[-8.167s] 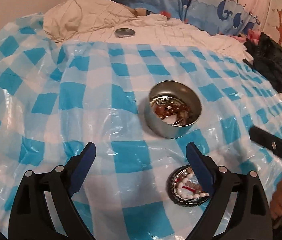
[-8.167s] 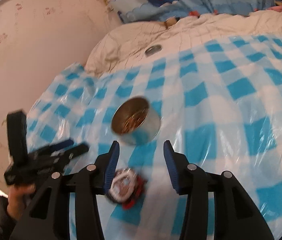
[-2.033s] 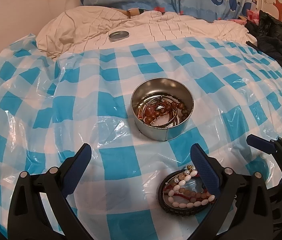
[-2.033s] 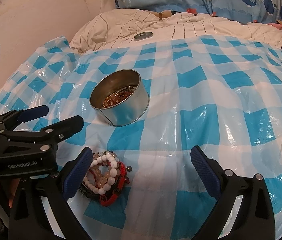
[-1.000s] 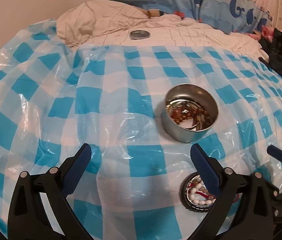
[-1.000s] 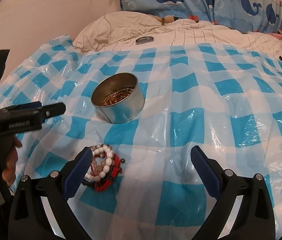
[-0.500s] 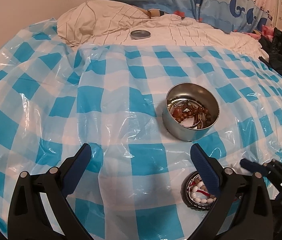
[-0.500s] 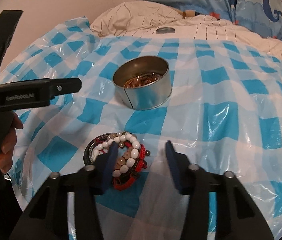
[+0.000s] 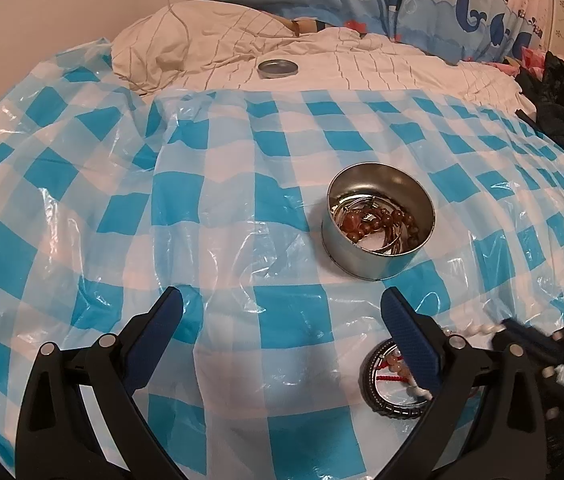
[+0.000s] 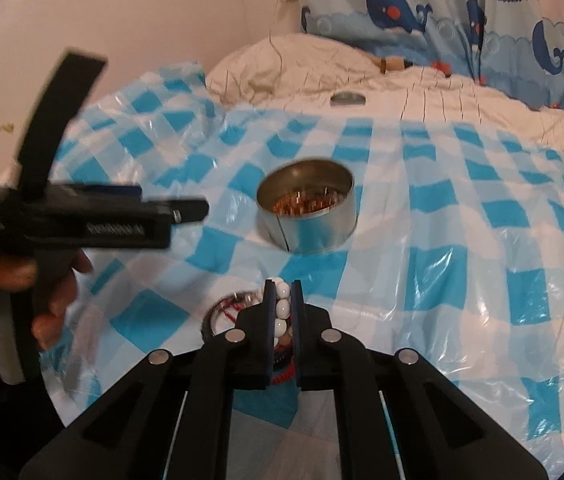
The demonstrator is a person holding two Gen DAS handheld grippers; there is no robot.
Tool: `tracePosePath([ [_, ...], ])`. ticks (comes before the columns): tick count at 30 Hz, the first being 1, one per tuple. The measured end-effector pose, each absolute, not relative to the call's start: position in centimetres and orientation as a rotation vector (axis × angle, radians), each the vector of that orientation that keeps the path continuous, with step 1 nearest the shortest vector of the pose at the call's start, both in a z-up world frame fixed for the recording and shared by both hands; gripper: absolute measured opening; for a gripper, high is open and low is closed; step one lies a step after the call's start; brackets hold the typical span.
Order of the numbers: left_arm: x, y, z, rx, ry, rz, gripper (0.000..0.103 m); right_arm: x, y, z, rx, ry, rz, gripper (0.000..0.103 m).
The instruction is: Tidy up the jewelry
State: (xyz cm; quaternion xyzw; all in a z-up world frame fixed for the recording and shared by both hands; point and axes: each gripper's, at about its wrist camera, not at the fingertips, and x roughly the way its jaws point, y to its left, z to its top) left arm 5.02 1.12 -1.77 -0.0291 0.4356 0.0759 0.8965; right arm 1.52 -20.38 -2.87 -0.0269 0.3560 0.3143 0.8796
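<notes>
**White Bead Bracelet Pinched Above the Pile, Tin Half Filled**

The right claw (image 10: 283,286) is seen pressed together on a white bead bracelet (image 10: 282,307), whose beads are lined up in the narrow gap between the two blue pads. The held stretch of the strand is run along the fingers, its long axis pointed away from the camera and toward the round metal tin (image 10: 307,208); in the left wrist view a short run of white beads (image 9: 480,328) is strung out sideways toward the blurred claw. Whether the bracelet has been lifted free of the bed cannot be told.

Just below and to the left of the claw, a dark ring-shaped bracelet (image 9: 396,398) is left lying flat on the blue-and-white checked plastic sheet (image 9: 218,208), with red cord and pinkish beads tangled inside it. The tin is stood upright a little beyond, its mouth open to the ceiling, with brown beads and thin metal bangles already held inside.

The left claw (image 9: 282,312) is held spread wide and empty above the sheet. The tin's lid (image 9: 278,68) is set well apart on the cream bedding.

The job is judged partly done: some pieces are stowed, one is gripped, the rest of the pile and the lid are still to be dealt with.
</notes>
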Motion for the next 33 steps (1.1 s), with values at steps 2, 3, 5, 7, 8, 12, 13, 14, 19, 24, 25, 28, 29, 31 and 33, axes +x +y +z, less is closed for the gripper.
tracePosePath([
  [2, 5.0, 1.0, -1.9, -0.063, 0.906, 0.155, 0.095, 1.5, -21.2, -2.0, -0.028, 0.719, 0.651, 0.008],
  [3, 5.0, 0.9, -2.0, -0.062, 0.910, 0.148, 0.095, 1.5, -21.6, -1.7, -0.016, 0.710, 0.648, 0.008],
  [5, 5.0, 0.2, -2.4, -0.046, 0.920, 0.117, 0.095, 1.8, -22.6, -1.0, 0.020, 0.695, 0.631, 0.008],
  [7, 5.0, -0.6, -2.7, -0.023, 0.928, 0.081, 0.095, 2.3, -23.7, -0.7, 0.063, 0.692, 0.618, 0.008],
  [8, 5.0, -1.3, -3.0, -0.008, 0.931, 0.051, 0.095, 2.4, -24.1, -0.6, 0.082, 0.693, 0.614, 0.008],
  [12, 4.9, -3.9, -4.0, 0.059, 0.939, -0.037, 0.095, 3.4, -25.9, -0.5, 0.146, 0.700, 0.582, 0.008],
  [13, 4.9, -4.7, -4.3, 0.080, 0.940, -0.061, 0.095, 3.6, -26.2, -0.5, 0.155, 0.703, 0.579, 0.008],
  [14, 4.9, -5.5, -4.5, 0.097, 0.938, -0.077, 0.095, 3.7, -26.3, -0.5, 0.161, 0.704, 0.576, 0.008],
  [19, 4.8, -8.4, -5.6, 0.201, 0.919, -0.115, 0.095, 4.2, -26.6, -0.8, 0.174, 0.718, 0.577, 0.008],
  [24, 5.1, -9.1, -6.3, 0.213, 0.926, -0.140, 0.095, 4.3, -26.3, -1.0, 0.170, 0.727, 0.588, 0.008],
  [25, 5.1, -9.0, -6.4, 0.213, 0.928, -0.142, 0.095, 4.3, -26.3, -1.0, 0.170, 0.729, 0.589, 0.008],
  [28, 5.1, -8.8, -6.3, 0.197, 0.920, -0.158, 0.090, 4.5, -26.3, -1.2, 0.171, 0.732, 0.588, 0.008],
  [29, 5.1, -8.7, -6.2, 0.189, 0.917, -0.163, 0.086, 4.5, -26.3, -1.2, 0.172, 0.733, 0.588, 0.008],
  [31, 5.0, -8.2, -5.7, 0.156, 0.906, -0.181, 0.075, 4.6, -26.2, -1.3, 0.174, 0.735, 0.588, 0.008],
  [33, 5.0, -7.8, -5.3, 0.122, 0.908, -0.202, 0.064, 4.6, -26.2, -1.3, 0.172, 0.735, 0.588, 0.008],
])
